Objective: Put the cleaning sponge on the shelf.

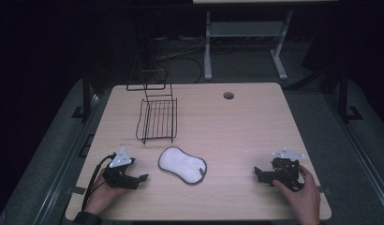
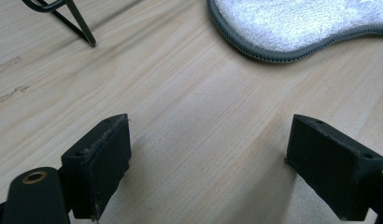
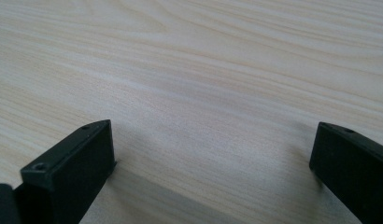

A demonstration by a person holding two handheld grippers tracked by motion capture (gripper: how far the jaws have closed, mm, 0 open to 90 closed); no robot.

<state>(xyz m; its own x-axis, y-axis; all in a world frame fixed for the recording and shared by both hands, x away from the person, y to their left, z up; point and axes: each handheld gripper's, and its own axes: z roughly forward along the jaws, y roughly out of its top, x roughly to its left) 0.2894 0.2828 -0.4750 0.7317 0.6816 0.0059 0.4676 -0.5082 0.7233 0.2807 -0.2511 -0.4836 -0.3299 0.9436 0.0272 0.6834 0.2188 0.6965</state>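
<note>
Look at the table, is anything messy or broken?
Nothing looks broken or spilled. The white pad lies flat, slanted across the table, and the black wire rack stands behind it. A few faint scuff marks show on the wood near the rack's foot. Both tools, left and right, are open and empty.

This looks like a lab or recording room rather than a home: a bare pale-wood counter [image 1: 255, 126] with a cable hole [image 1: 228, 95] near its far edge stands in a darkened space, with loose cables [image 1: 188, 49] on the grey floor and a white metal desk frame [image 1: 246, 35] beyond.
</note>
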